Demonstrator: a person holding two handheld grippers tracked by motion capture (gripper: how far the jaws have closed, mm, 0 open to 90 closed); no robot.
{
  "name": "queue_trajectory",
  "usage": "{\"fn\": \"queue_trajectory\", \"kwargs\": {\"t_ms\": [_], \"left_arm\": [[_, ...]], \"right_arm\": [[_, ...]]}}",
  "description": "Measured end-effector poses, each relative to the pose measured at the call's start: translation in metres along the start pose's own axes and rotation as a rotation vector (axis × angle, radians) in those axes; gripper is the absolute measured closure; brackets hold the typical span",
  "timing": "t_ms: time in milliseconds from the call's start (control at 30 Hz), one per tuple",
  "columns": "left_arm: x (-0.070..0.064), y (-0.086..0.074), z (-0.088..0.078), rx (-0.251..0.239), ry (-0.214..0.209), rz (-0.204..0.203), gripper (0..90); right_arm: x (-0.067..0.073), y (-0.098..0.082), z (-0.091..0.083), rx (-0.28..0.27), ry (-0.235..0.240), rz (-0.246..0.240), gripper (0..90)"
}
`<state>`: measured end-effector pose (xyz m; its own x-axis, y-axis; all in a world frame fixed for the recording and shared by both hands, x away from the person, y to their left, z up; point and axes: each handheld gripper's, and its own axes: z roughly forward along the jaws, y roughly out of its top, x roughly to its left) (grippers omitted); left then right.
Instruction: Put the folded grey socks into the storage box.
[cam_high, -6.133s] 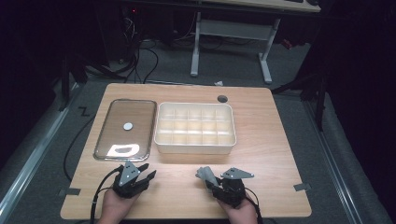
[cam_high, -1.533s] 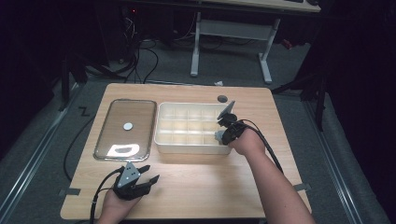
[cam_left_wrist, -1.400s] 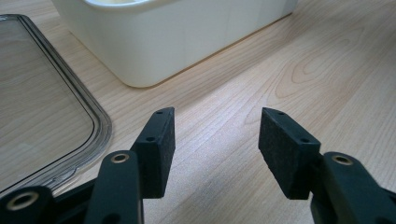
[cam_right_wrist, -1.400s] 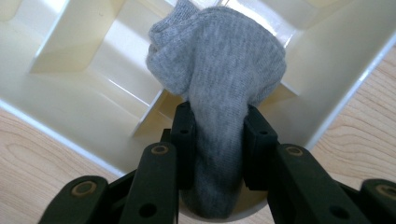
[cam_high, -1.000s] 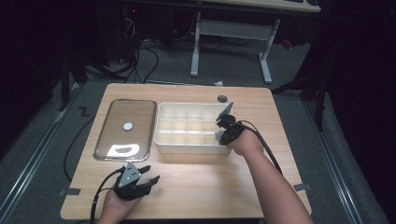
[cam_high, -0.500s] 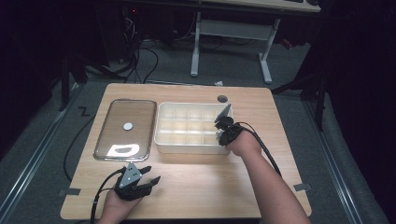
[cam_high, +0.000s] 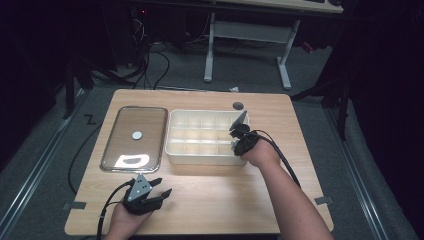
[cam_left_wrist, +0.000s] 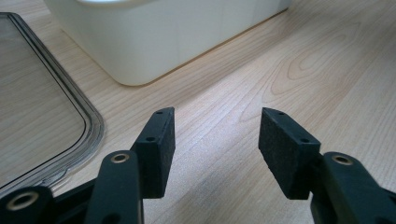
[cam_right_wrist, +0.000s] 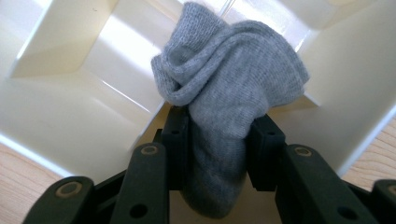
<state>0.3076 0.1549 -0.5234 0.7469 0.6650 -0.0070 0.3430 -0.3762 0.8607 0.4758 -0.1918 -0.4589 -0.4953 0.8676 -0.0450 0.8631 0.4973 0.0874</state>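
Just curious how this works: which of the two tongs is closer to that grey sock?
Right. The right tongs have the grey sock between their pads, over the box. The left tongs sit at the table's near edge, apart from the box.

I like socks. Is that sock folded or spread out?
Bunched up: the sock sits crumpled between the right gripper over the box.

The table is lit from above, but the room around it is very dark. A bright white glare sits on the clear lid at the lower left. In the right gripper view the sock is sharp, while the black jaws at the bottom look soft.
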Motion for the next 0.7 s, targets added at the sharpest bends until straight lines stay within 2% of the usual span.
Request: {"fn": "queue_trajectory", "kwargs": {"t_ms": [200,400,500,700], "left_arm": [[0.0,0.0,0.0,0.001,-0.001,0.0,46.4],[0.001,0.0,-0.001,0.0,-0.001,-0.002,46.5],[0.001,0.0,0.0,0.0,-0.001,-0.001,46.4],[0.0,0.0,0.0,0.0,-0.001,-0.001,46.5]], "right_arm": [[-0.001,0.001,-0.001,-0.002,0.002,-0.004,63.9],[-0.001,0.001,-0.005,-0.004,0.011,0.008,59.8],[-0.003,0.0,-0.008,-0.011,0.016,0.028,57.6],[-0.005,-0.003,-0.024,-0.045,0.04,0.027,54.8]]}}
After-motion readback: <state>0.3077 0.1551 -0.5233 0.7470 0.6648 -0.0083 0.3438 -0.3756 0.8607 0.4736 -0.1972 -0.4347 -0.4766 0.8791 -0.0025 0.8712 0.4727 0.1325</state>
